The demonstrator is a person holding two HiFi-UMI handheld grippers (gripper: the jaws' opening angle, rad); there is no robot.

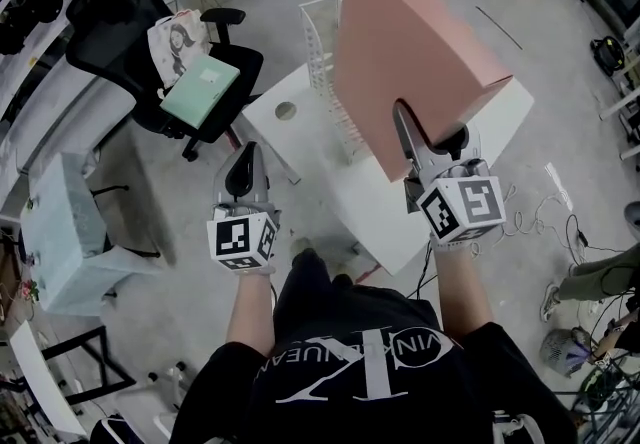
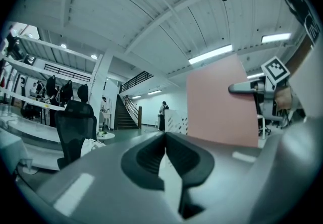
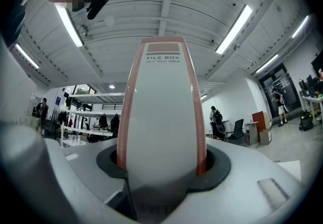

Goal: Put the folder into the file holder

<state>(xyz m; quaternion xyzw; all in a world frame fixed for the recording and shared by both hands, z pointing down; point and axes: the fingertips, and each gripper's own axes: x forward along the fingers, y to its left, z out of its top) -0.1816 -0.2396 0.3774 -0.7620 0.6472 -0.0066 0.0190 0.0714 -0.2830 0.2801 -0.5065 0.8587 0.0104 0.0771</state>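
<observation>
The folder (image 1: 410, 62) is a thick pink file box with a white spine, held upright in the air over the white table (image 1: 390, 222). My right gripper (image 1: 418, 137) is shut on its lower edge. In the right gripper view the spine (image 3: 161, 97) fills the space between the jaws of that gripper (image 3: 161, 167). The white wire file holder (image 1: 322, 42) stands on the table just left of the folder, partly hidden behind it. My left gripper (image 1: 243, 170) hovers off the table's left edge, shut with nothing in it (image 2: 165, 140). The left gripper view shows the pink folder (image 2: 219, 107) to its right.
A black office chair (image 1: 130, 22) stands at the left with a green folder (image 1: 200, 84) and a bag on its seat. A pale blue box (image 1: 60, 222) sits lower left. Cables (image 1: 545, 222) lie on the floor to the right, near another person's leg (image 1: 600, 277).
</observation>
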